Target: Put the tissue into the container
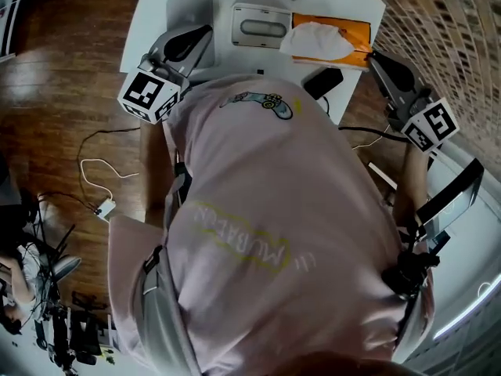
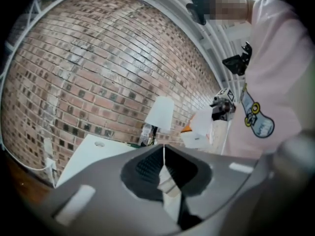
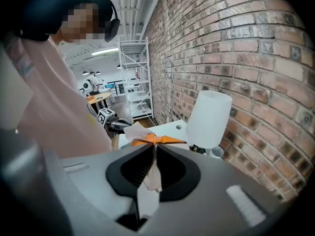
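Note:
A crumpled white tissue (image 1: pixel 317 41) lies on top of a flat orange pack (image 1: pixel 348 30) at the far right of the white table (image 1: pixel 149 14). To its left sits a grey rectangular container (image 1: pixel 262 26) with a long oval recess in its top. My left gripper (image 1: pixel 205 33) hovers over the table's near left part, shut with nothing between its jaws. My right gripper (image 1: pixel 376 55) hangs just right of the orange pack, also shut and empty. The right gripper view shows the tissue (image 3: pixel 134 131) and orange pack (image 3: pixel 160 140) just beyond the closed jaw tips (image 3: pixel 154 146).
A grey flat item (image 1: pixel 190 10) lies at the table's far left and a black phone (image 1: pixel 322 82) near the front edge. A white lamp shade (image 3: pixel 209 118) and a white cup (image 3: pixel 216 152) stand by the brick wall (image 3: pixel 236 48). Cables (image 1: pixel 98 167) trail on the wooden floor.

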`<action>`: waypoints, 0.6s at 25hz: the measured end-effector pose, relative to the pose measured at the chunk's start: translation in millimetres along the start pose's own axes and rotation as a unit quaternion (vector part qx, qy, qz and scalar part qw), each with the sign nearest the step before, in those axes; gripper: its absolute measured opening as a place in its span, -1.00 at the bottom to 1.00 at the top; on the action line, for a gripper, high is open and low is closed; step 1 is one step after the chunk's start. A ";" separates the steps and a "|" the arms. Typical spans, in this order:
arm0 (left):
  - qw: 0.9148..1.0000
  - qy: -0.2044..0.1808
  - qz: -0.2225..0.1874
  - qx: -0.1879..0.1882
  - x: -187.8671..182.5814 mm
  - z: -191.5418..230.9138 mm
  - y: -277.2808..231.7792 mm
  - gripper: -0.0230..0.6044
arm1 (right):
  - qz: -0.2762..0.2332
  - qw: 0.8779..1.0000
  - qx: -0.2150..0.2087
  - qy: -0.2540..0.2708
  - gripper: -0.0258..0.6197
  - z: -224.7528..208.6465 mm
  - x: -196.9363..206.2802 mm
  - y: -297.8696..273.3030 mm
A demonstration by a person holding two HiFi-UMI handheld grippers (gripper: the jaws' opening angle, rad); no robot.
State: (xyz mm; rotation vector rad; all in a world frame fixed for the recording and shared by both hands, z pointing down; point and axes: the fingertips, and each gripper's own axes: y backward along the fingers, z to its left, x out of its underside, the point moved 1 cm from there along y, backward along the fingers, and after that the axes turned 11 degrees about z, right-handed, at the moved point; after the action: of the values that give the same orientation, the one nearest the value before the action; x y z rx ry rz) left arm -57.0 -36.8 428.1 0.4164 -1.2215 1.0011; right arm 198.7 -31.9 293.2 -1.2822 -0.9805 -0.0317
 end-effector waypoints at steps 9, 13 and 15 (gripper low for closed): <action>0.999 0.014 0.001 -0.030 -2.1 12.5 15.4 -0.90 | -0.061 0.996 -0.037 -0.045 -0.84 -0.5 2.5 -78.6; 0.999 0.006 0.013 -0.038 -3.8 7.5 17.1 -0.90 | -0.062 0.995 -0.042 -0.070 -0.84 -5.8 39.3 -133.0; 0.999 0.006 0.016 -0.042 -6.4 3.5 17.7 -0.90 | -0.036 0.998 -0.021 -0.056 -0.84 -7.6 73.3 -157.8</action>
State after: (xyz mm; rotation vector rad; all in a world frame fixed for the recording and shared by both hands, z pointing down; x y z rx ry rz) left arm -73.4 -32.6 419.4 0.3271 -1.2581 0.9742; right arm 165.8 -56.4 462.5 -1.2973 -1.1271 -0.0380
